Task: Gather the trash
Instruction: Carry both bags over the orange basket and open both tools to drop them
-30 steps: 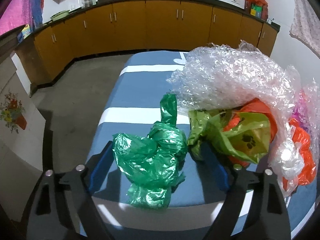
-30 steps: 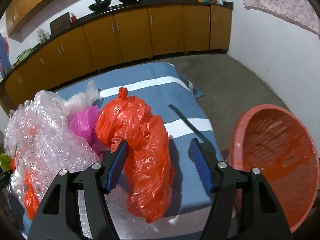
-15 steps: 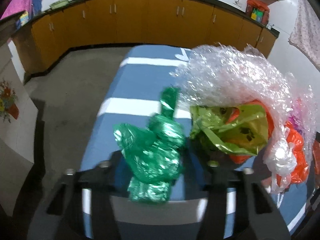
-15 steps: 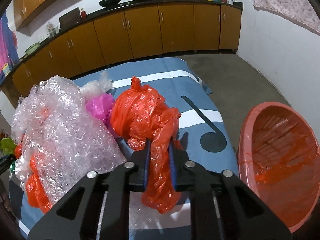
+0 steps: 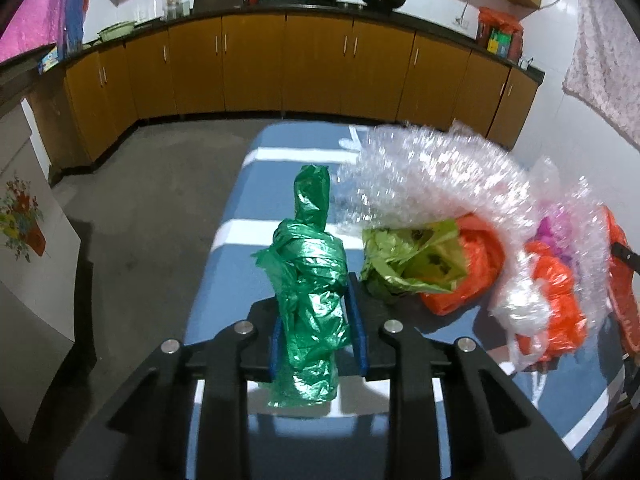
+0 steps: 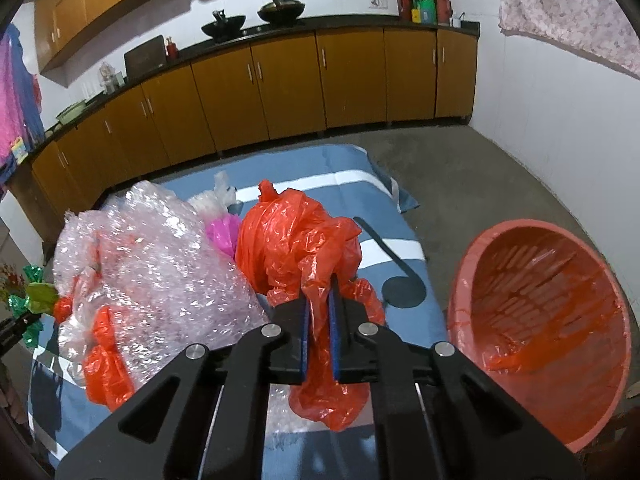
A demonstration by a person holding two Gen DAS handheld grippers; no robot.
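Right wrist view shows a big red tub (image 6: 538, 316) standing beside the blue striped table (image 6: 360, 190). Nothing but a thin red liner can be seen inside the tub. The right gripper (image 6: 319, 320) has its blue pads squeezed tight on the orange bag (image 6: 298, 240), which bulges up past the pads and hangs down below them. Just left of it sit a pink bag (image 6: 222, 232) and a big heap of bubble wrap (image 6: 156, 256). Only this view shows the tub. Left wrist view shows the left gripper (image 5: 316, 332), whose jaws have just been closing, and its pads now pinch the green bag (image 5: 310, 280) in the middle. The green bag stands up tall over the near edge of the table. This view alone shows a yellow-green bag (image 5: 408, 260) with its mouth open, lying under the bubble wrap (image 5: 436, 176) next to another orange bag (image 5: 476, 268). What is inside the yellow-green bag is too dark to tell.
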